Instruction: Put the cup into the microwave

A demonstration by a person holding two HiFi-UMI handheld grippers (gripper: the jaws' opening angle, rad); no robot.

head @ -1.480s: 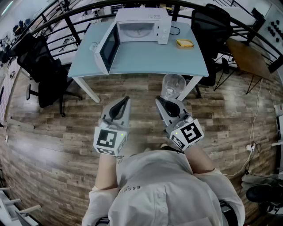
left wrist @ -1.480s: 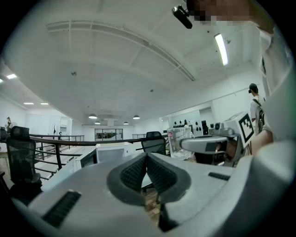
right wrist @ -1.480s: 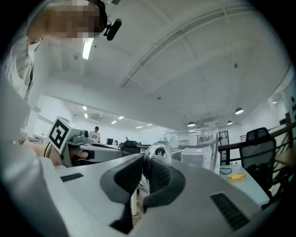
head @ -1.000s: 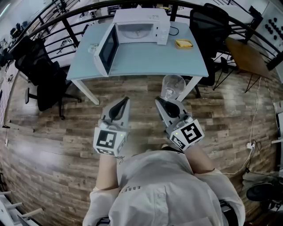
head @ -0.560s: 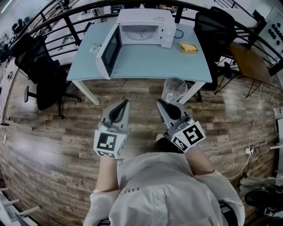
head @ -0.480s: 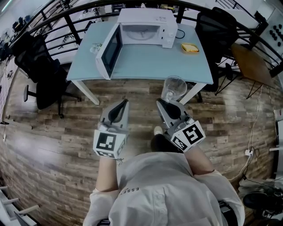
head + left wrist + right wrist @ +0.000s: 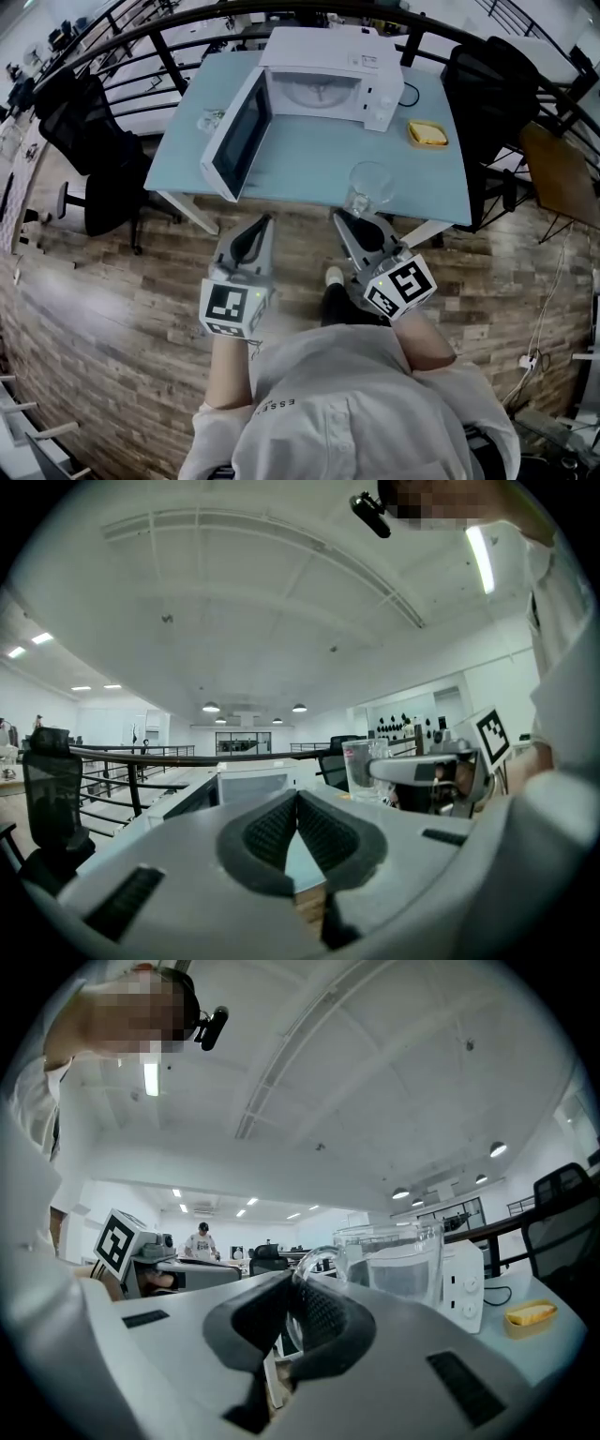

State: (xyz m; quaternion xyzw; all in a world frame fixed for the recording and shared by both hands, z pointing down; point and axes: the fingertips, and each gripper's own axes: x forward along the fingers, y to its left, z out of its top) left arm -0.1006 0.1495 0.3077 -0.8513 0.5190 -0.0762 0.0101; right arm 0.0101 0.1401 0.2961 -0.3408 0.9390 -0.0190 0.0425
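**Right gripper clamped on glass cup, short of the microwave**

The right gripper (image 7: 348, 218) is clenched on the handle of the clear glass cup (image 7: 367, 187). In the right gripper view the jaws close round the handle loop, and the pads hide most of it. The cup is upright. In the head view it shows over the near edge of the light blue table (image 7: 319, 155), in front of the white microwave (image 7: 328, 70); none of the views shows whether it touches the table top.

The left gripper (image 7: 264, 223) is clenched on nothing, pads together.

The microwave door (image 7: 239, 136) stands open to the left. In the left gripper view the jaws cover the lower front of the microwave. A yellow object (image 7: 427, 134) and a small clear item (image 7: 208, 119) on the table are too small to identify.
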